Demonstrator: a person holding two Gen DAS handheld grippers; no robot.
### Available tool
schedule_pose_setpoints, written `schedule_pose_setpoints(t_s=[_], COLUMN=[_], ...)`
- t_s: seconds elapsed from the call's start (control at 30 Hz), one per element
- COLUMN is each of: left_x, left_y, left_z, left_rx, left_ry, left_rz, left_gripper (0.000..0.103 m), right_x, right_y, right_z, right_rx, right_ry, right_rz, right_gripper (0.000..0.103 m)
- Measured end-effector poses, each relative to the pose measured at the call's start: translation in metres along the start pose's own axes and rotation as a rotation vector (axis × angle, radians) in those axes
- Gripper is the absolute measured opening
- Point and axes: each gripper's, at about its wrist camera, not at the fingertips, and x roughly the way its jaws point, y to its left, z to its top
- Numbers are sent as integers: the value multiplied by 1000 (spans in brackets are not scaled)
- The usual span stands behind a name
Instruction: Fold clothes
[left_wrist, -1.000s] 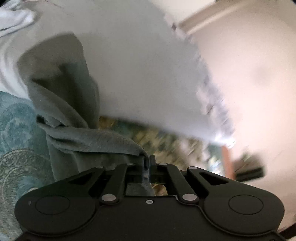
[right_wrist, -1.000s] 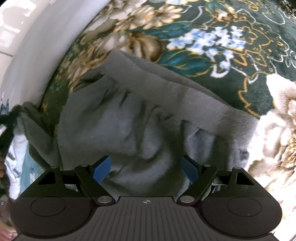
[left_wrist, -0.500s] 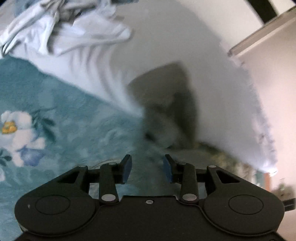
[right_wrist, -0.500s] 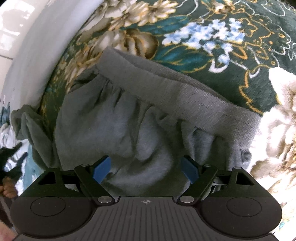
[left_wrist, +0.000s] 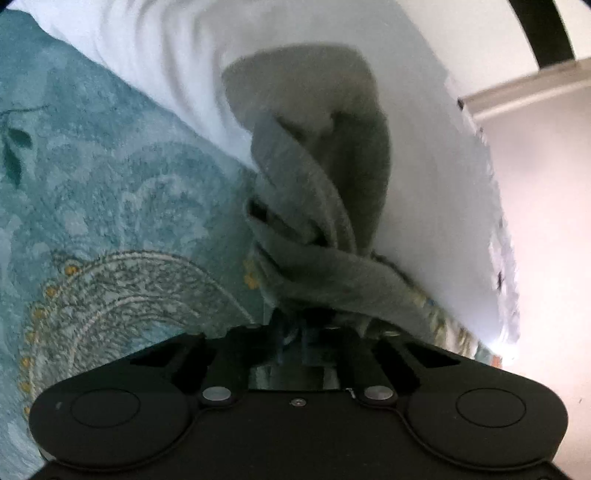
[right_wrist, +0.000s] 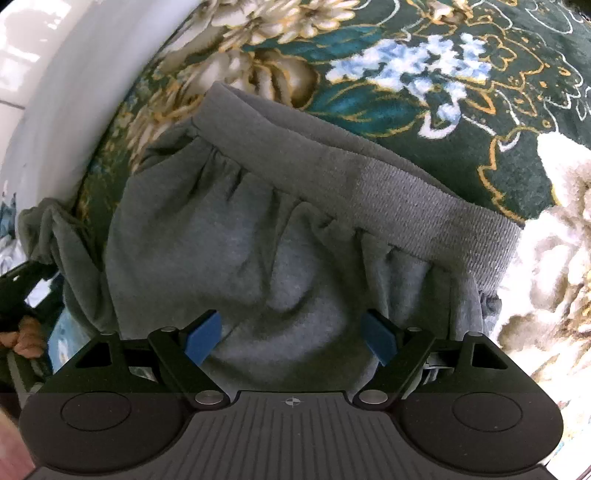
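Grey sweatpants (right_wrist: 229, 236) lie on a flowered bedspread, with the ribbed waistband (right_wrist: 369, 177) running across the far side. My right gripper (right_wrist: 290, 339) hovers low over the seat of the pants. It is open, and its blue pads (right_wrist: 203, 336) stand wide apart with cloth bulging between them. In the left wrist view a twisted leg of the same pants (left_wrist: 317, 206) runs up onto a white sheet. My left gripper (left_wrist: 310, 321) is shut on its bunched near end, and the cloth hides the fingertips.
A dark green flowered bedspread (right_wrist: 406, 92) lies beyond the waistband. A teal patterned blanket (left_wrist: 92, 184) spreads to the left of the leg, with a white sheet (left_wrist: 424, 147) behind it and a pale wall (left_wrist: 546, 221) at the right. A hand (right_wrist: 22, 336) shows at the left edge.
Half a second ago the left gripper was open and clear of the cloth. It has since moved down and shut on the pant leg. The right gripper has stayed put.
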Motion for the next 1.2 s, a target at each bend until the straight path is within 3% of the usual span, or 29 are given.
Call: schedule_pose_setpoints(t_s=[0.1,0.3,0.4,0.53,0.7,0.87,0.97,1.1,1.2], left_x=[-33,-144,-176,-199,-183,-177,-191,-203,-176], left_y=[-10,-29,-23,-9,24,46,44,33,28], left_z=[-5,-35,-50,-74,-97,-94,-81,-45,-6], left_rx=[31,135,163,183,92,48,100,211,280], left_ry=[-99,-256,-263,-214,-91,-21,-40,-117,-131], left_rz=[-33,-129,-143,-78,51,100,99,125,199], left_gripper=[1,0,0,0,1,5,13,38,40], right_x=[-1,4,9,15,19,21,22,24,26], right_y=[1,9,15,24,33,39,39,41,43], right_z=[-1,-6,-10,-15,-20,-23,-24,-26,-27], right_rx=[-2,-11,-23,-38,-56,-80,-75,-75,-78], right_ry=[1,9,18,29,40,41,43,47,50], right_rz=[-2,12,19,25,20,15,10,12,14], right_gripper=[82,82,82,82,82,82,82,82,82])
